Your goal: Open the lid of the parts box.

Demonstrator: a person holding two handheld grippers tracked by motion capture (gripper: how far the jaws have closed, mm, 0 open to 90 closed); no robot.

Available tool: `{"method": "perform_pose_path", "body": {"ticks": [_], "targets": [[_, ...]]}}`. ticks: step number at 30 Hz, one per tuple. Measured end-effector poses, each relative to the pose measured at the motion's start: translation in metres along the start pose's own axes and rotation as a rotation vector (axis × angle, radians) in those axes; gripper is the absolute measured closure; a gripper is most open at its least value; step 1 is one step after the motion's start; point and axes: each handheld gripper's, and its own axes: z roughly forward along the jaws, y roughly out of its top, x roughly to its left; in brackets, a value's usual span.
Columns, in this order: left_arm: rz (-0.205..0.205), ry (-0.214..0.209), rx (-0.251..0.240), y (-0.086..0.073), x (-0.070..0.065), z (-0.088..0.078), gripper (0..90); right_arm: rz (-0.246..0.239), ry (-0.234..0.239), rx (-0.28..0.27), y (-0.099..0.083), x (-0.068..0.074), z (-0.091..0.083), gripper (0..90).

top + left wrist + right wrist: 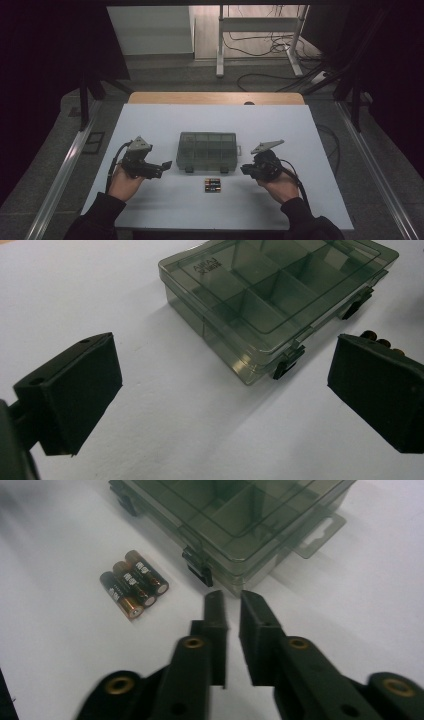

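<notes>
Smoky clear plastic box (pixel 208 150) with its lid closed, lying flat at the middle of the white table (pixel 150 120), two dark latches on its near side. Three batteries (pixel 212 185) side by side just in front of that box, apart from it, between the two hands. Left gripper (pixel 165 165) held near the box's left end, jaws spread wide with nothing between them. Right gripper (pixel 243 169) held near the box's right front corner, jaws drawn almost together on nothing, a thin gap left, tips close to the box but not touching.
</notes>
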Motion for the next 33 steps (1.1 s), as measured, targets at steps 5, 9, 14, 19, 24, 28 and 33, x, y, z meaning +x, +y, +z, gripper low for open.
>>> {"method": "perform_pose_path", "body": {"ticks": [5,9,14,19,24,28,33], "targets": [[-0.003,-0.011,0.0,0.0,0.003,0.004,2.7,-0.005,0.01,0.037,0.001,-0.002,0.01,88.6],[0.011,-0.032,0.009,0.001,0.005,0.009,4.1,-0.011,0.004,0.056,0.002,-0.003,0.017,88.5],[0.016,-0.043,0.013,0.002,0.005,0.013,4.5,-0.025,0.001,0.082,0.002,-0.003,0.024,88.6],[0.009,-0.06,0.011,0.003,0.006,0.015,5.5,-0.031,-0.001,0.104,0.002,-0.005,0.031,88.7],[0.013,-0.042,0.016,0.004,0.006,0.016,5.8,-0.033,0.0,0.13,0.003,-0.006,0.039,88.8],[-0.009,-0.027,0.029,0.005,0.005,0.016,4.9,-0.045,-0.007,0.153,0.003,-0.007,0.046,88.8],[-0.001,-0.016,0.041,0.005,0.003,0.016,4.3,-0.051,-0.015,0.167,0.003,-0.008,0.049,88.8]]}}
